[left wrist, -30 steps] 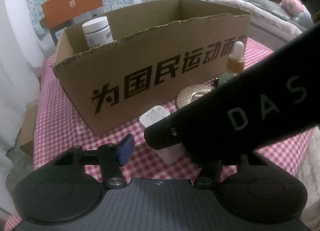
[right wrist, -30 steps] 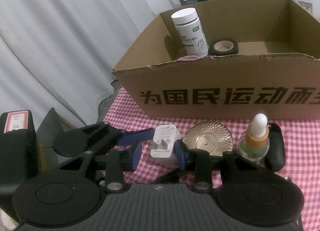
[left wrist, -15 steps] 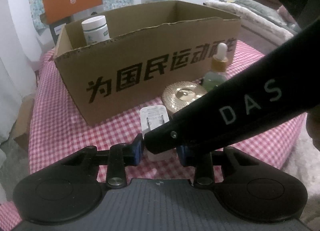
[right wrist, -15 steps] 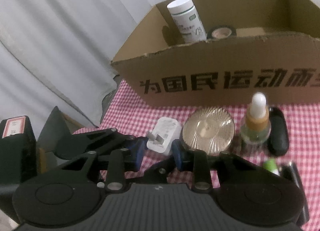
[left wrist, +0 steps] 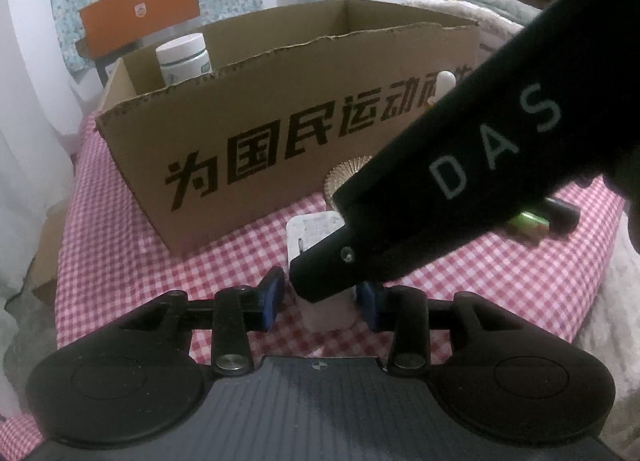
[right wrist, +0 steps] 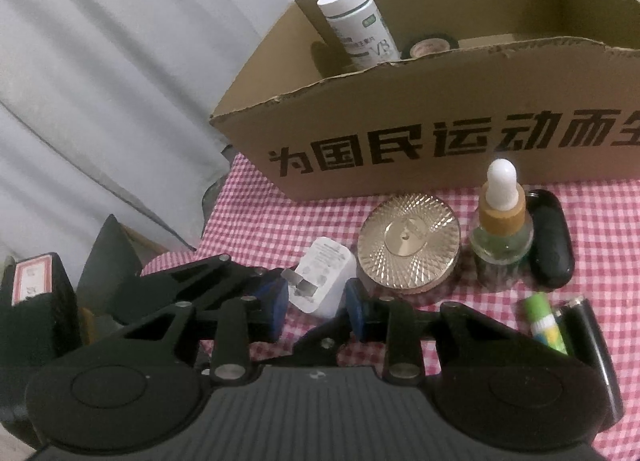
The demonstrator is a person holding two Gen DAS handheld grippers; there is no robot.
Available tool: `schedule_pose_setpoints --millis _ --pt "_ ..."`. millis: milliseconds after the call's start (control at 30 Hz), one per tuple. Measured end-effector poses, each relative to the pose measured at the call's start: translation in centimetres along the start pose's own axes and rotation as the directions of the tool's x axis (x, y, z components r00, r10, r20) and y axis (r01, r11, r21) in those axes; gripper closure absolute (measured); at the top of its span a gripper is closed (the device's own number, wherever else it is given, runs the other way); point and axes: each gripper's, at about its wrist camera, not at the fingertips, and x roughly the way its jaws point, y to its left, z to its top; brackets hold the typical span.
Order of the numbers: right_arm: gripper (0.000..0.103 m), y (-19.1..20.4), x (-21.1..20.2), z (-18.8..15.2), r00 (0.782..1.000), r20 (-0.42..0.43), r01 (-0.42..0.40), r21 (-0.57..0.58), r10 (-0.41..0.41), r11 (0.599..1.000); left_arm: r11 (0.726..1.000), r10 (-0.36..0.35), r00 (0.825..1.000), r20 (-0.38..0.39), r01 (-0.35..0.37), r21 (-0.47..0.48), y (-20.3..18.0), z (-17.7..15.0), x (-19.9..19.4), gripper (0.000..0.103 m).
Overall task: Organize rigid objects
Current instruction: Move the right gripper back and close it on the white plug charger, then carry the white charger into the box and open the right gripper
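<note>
We are working both hand-held grippers around one white plug adapter [right wrist: 324, 281] lying on the checked table [left wrist: 120, 229], likely because it is next for the cardboard box [right wrist: 440, 109]. The right hand-held gripper [right wrist: 316, 307] is bracketing the adapter, its blue pads just beside it; we cannot tell whether they are pressing. The left hand-held gripper [left wrist: 320, 301] is opening, its jaws slightly apart with the adapter between them and a gap showing on the left side. Just beyond, a gold compact [right wrist: 408, 245], a dropper bottle [right wrist: 502, 229] and a black case [right wrist: 550, 237] are waiting in a row. Farther back, a white bottle [right wrist: 358, 25] and a tape roll [right wrist: 430, 47] are sitting inside the box.
</note>
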Motion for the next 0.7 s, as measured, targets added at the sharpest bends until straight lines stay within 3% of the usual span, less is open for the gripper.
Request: schedule_pose_setpoints --millis 167,333,700 --pt "0.066 0.0 0.3 0.2 1.0 0.0 0.0 0.019 0.0 1.0 1.0 0.003 1.0 0.008 -0.003 -0.009 0.0 0.0 0.1 0.064" --pt "0.063 -0.2 0.6 0.2 1.0 0.007 -0.007 0.028 0.007 1.0 0.999 0.01 1.0 0.005 -0.01 -0.041 0.2 0.1 0.1 0.076" --pt "0.065 0.4 0.1 -0.4 0.999 0.015 -0.028 0.01 0.028 1.0 0.996 0.026 1.0 0.009 -0.025 -0.084 0.4 -0.1 -1.6 0.077"
